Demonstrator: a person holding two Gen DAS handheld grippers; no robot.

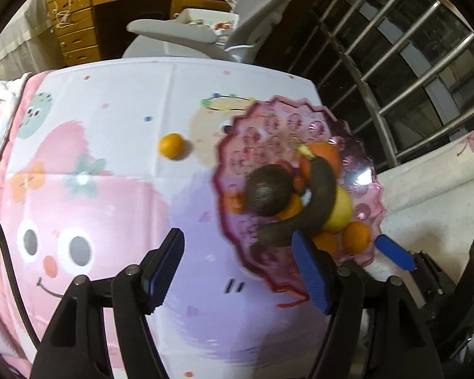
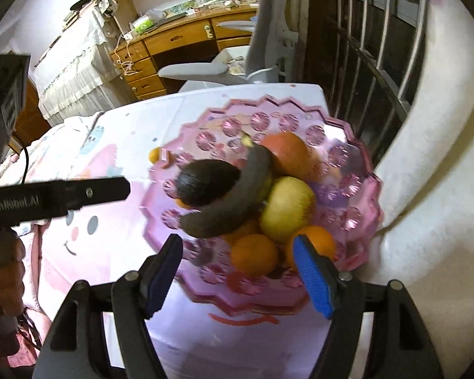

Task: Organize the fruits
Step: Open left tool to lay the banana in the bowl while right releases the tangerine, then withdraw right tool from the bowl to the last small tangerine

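A pink scalloped plastic bowl point(image 1: 233, 145) point(image 2: 268, 101) stands on the right of a cartoon-print tablecloth point(image 1: 110, 189). It holds a dark avocado point(image 1: 268, 189) point(image 2: 205, 183), a blackened banana point(image 1: 319, 199) point(image 2: 230, 211), a yellow apple point(image 1: 343, 218) point(image 2: 287, 208), a big reddish-orange fruit point(image 2: 287, 153) and several oranges point(image 2: 254, 259). One small orange point(image 1: 171, 146) point(image 2: 154, 154) lies loose on the cloth left of the bowl. My left gripper point(image 1: 237, 243) is open over the bowl's left rim, holding nothing. My right gripper point(image 2: 237, 248) is open above the near oranges, its pads apart from them.
A grey chair point(image 1: 173, 31) and a wooden desk with drawers point(image 1: 79, 31) stand beyond the table's far edge. Metal window bars point(image 1: 395, 63) rise to the right. White bedding point(image 2: 426, 189) lies beside the bowl. A hand point(image 2: 6, 268) grips the left tool.
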